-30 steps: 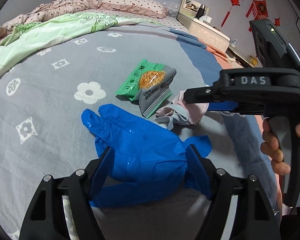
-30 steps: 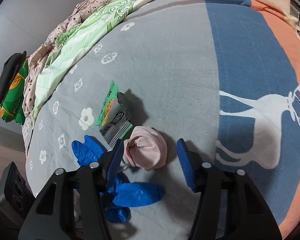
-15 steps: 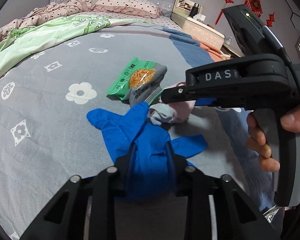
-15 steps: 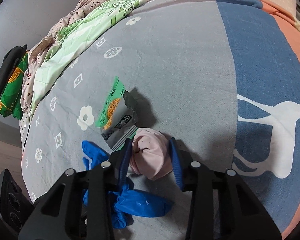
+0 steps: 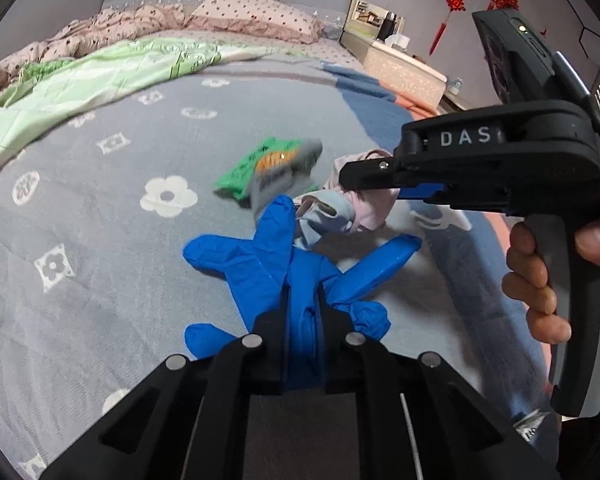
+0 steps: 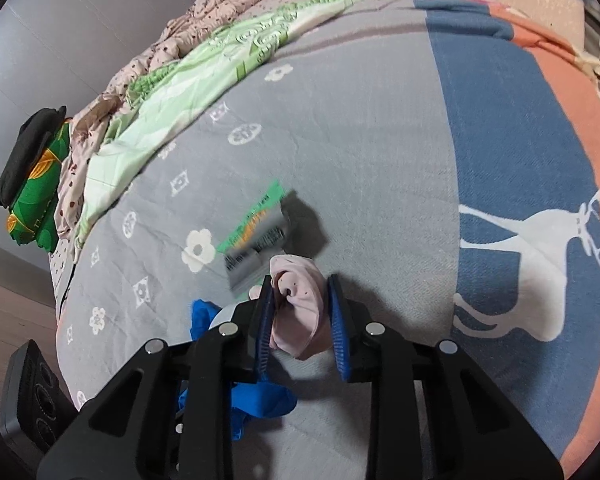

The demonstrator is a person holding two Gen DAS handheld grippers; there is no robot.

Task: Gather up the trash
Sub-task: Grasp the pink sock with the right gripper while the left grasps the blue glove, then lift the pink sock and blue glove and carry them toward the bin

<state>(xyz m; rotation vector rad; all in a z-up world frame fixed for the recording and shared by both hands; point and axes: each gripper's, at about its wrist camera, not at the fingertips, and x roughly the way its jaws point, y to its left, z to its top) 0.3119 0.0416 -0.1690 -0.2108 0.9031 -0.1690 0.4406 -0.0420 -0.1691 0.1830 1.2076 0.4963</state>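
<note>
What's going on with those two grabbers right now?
Left tool shut on blue glove. Right tool closing on pink cloth. Wrapper loose on bed, nothing blocking.

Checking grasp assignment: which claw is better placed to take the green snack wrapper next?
Neither is free. The left claw is shut on the blue glove; the right claw is closing on the pink cloth, nearest the green snack wrapper. Probably right, after unloading.

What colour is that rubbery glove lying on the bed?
Bright blue. The glove shows best in the left wrist view, pinched in the left claw.
</note>
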